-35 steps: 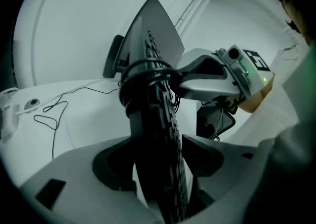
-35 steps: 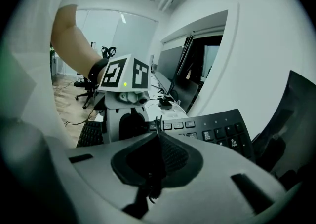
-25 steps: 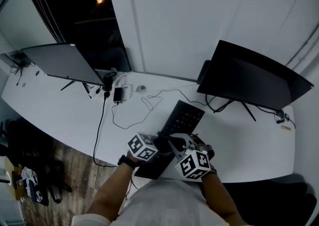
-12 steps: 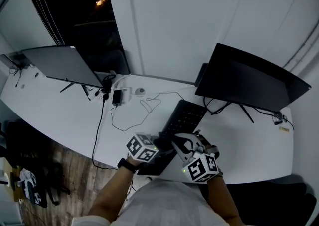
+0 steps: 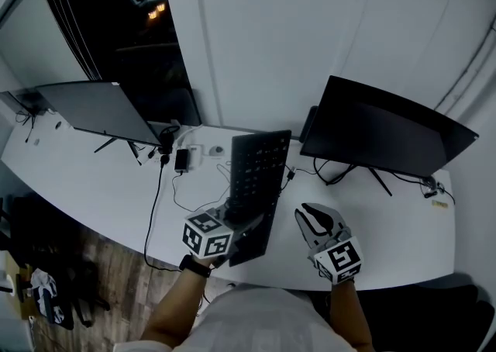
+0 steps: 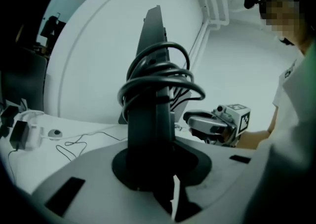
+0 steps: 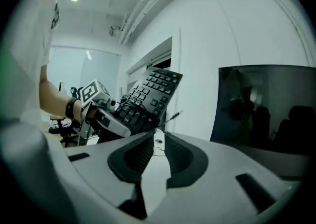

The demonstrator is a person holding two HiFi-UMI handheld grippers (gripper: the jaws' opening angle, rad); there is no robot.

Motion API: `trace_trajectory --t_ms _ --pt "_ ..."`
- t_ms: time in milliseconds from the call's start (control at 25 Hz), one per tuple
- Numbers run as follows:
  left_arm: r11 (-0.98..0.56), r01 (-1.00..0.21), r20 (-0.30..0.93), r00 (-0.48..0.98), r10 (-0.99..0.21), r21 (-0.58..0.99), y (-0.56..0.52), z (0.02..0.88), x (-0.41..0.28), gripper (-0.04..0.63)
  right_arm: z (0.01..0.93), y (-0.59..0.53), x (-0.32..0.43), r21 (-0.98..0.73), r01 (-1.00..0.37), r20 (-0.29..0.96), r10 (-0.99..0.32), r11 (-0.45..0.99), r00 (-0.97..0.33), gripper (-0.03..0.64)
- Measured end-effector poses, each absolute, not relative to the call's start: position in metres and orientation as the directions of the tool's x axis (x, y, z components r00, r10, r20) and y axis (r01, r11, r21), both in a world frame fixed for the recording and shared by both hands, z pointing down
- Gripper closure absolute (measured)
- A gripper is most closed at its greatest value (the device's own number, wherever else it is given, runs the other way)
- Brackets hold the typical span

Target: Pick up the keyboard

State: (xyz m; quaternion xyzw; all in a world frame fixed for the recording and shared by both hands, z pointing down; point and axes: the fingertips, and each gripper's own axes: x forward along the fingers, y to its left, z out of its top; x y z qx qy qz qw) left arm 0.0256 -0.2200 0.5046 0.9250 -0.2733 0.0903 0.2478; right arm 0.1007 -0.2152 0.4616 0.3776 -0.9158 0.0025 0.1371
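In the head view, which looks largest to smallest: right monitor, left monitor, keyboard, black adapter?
1. right monitor
2. keyboard, though it is held up nearer the camera, so this place is unsure
3. left monitor
4. black adapter

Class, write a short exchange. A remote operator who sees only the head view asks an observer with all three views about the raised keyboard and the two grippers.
Operator: The marker cube hides the jaws of the left gripper. Are they on the keyboard?
Observer: Yes. The left gripper view shows them clamped on the keyboard's near end, which stands edge-on between them.
Operator: Does the right gripper hold anything?
Observer: No. The right gripper view shows a gap between its jaws with nothing in it, and they are opening.
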Motion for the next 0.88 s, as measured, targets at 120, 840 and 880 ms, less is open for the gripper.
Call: trace_trajectory --t_ms 120,840,880 --pt "-0.701 -0.613 0.251 0.790 -0.560 0.364 -0.228 0.485 0.011 0.534 0.457 -0.215 0.114 0.032 -0.723 0.217 -0.711 0.690 -0.669 0.548" --pt "-0.610 -0.787 0.078 0.617 -0.783 0.092 -0.200 0.422 -0.056 0.534 0.432 -0.210 0.127 -0.107 -0.739 0.101 -0.732 0.666 -0.674 0.612" --pt "-0.602 -0.793 0.077 0.608 -0.790 0.088 -0.199 0.421 -0.059 0.535 0.432 -0.210 0.128 -0.106 -0.740 0.104 -0.733 0.664 -0.672 0.613"
